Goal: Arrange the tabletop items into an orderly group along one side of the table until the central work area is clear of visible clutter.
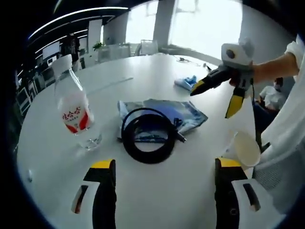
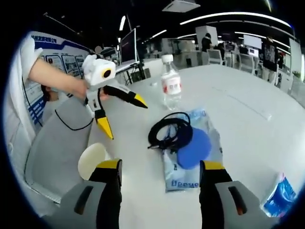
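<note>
At table centre: coiled cable (image 1: 148,136) on blue pouch (image 1: 188,113), water bottle (image 1: 72,106) left. Left gripper (image 1: 162,164), right gripper (image 2: 159,167) both wide, empty. Risk: bottle toppling if knocked.

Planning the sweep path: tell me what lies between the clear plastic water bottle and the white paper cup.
In the left gripper view, the coiled black cable on the blue plastic bag lies between the water bottle and paper cup.
</note>
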### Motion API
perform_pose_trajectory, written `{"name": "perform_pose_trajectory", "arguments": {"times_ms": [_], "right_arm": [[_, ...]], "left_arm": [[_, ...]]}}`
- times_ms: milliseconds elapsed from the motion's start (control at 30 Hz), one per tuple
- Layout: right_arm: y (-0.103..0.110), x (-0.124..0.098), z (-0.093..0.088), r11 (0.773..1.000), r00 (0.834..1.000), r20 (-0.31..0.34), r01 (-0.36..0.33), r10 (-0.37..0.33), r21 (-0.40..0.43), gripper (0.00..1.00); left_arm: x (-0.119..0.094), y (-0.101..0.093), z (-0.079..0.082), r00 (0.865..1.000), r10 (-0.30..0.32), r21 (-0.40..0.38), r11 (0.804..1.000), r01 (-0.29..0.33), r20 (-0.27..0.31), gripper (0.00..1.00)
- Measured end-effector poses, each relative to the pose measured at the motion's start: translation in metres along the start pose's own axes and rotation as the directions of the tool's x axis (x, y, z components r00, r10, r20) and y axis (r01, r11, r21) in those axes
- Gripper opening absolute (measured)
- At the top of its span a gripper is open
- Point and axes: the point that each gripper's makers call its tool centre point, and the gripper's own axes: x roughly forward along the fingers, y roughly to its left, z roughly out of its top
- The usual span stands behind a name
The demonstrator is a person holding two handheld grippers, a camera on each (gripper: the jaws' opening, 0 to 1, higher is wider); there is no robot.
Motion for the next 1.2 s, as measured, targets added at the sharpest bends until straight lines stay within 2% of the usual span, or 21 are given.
{"name": "perform_pose_trajectory", "arguments": {"times_ms": [200, 267, 567, 700, 867, 967, 1033, 1200], "right_arm": [[-0.014, 0.012, 0.01, 0.995, 1.0, 0.021, 0.02, -0.022, 0.097, 0.61], [-0.019, 0.015, 0.01, 0.991, 0.999, 0.005, 0.039, -0.04, 0.128, 0.59], [-0.027, 0.029, 0.02, 0.979, 0.998, 0.017, 0.056, -0.061, 0.196, 0.54], [-0.032, 0.038, 0.02, 0.96, 0.997, 0.009, 0.07, -0.076, 0.272, 0.53], [-0.038, 0.048, 0.02, 0.949, 0.995, 0.0, 0.092, -0.097, 0.302, 0.49], [-0.036, 0.055, 0.02, 0.948, 0.996, -0.01, 0.084, -0.085, 0.306, 0.48], [-0.035, 0.059, 0.019, 0.949, 0.996, -0.019, 0.084, -0.082, 0.305, 0.48], [-0.037, 0.066, 0.018, 0.941, 0.996, -0.02, 0.084, -0.082, 0.328, 0.47]], "left_arm": [[0.007, 0.006, 0.008, 1.0, 0.011, -0.064, 0.998, -0.01, 0.023, 0.77], [0.009, 0.007, 0.009, 1.0, 0.011, -0.087, 0.996, -0.009, 0.025, 0.76], [0.016, 0.011, 0.006, 1.0, 0.016, -0.16, 0.987, -0.012, 0.018, 0.72], [0.017, 0.016, 0.003, 0.999, 0.032, -0.203, 0.979, -0.028, 0.014, 0.7], [0.02, 0.021, 0.0, 0.999, 0.044, -0.251, 0.967, -0.042, 0.002, 0.67], [0.023, 0.024, 0.0, 0.999, 0.053, -0.278, 0.959, -0.05, 0.001, 0.65], [0.025, 0.025, 0.003, 0.999, 0.052, -0.309, 0.95, -0.046, 0.01, 0.63], [0.031, 0.027, 0.008, 0.998, 0.049, -0.329, 0.944, -0.038, 0.025, 0.59]]}}
